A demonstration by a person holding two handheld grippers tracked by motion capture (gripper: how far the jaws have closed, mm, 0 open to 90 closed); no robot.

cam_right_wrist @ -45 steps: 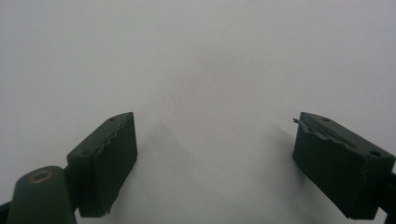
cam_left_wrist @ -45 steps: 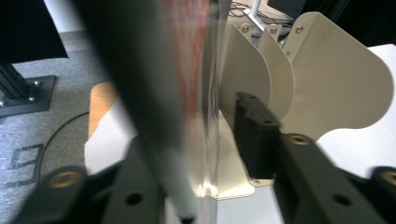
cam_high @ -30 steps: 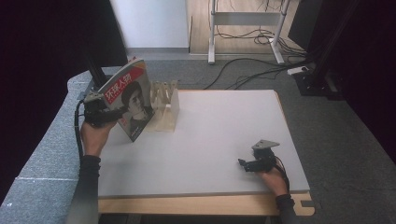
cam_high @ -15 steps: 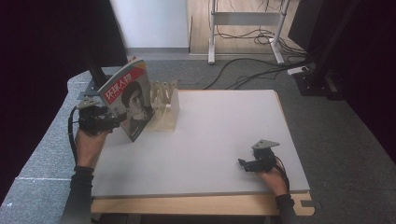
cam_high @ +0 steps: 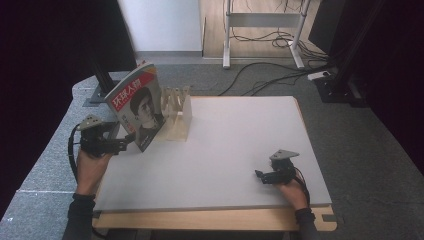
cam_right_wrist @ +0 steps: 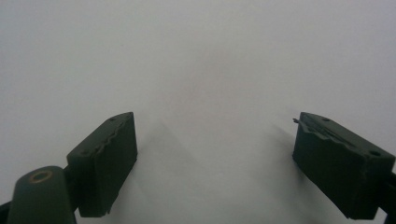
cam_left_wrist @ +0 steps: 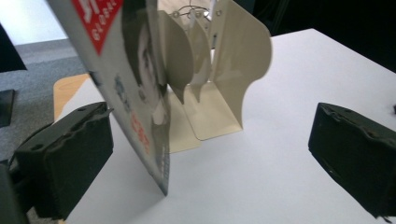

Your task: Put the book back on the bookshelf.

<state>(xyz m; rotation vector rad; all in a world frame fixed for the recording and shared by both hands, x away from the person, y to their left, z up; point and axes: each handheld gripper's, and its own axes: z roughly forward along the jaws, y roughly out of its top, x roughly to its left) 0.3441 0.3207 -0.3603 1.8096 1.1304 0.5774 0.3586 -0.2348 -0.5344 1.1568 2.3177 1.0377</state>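
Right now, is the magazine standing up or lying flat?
Standing, tilted: the magazine rests on its bottom edge, leaning against the cream file rack. The open left gripper isn't pressing it.

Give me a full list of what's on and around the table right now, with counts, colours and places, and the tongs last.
magazine: one, red-and-white cover with a portrait, standing tilted against the rack at the table's far left
file rack: one, cream metal with several dividers, far left of the table, right behind the magazine
table: one, white top on a wooden edge, centre
cables: several, black, on the grey floor beyond the table
left tongs: one, black, open, pads apart, the magazine's lower edge between them untouched; the jaws have just been opening
right tongs: one, black, open, resting at the near right of the table
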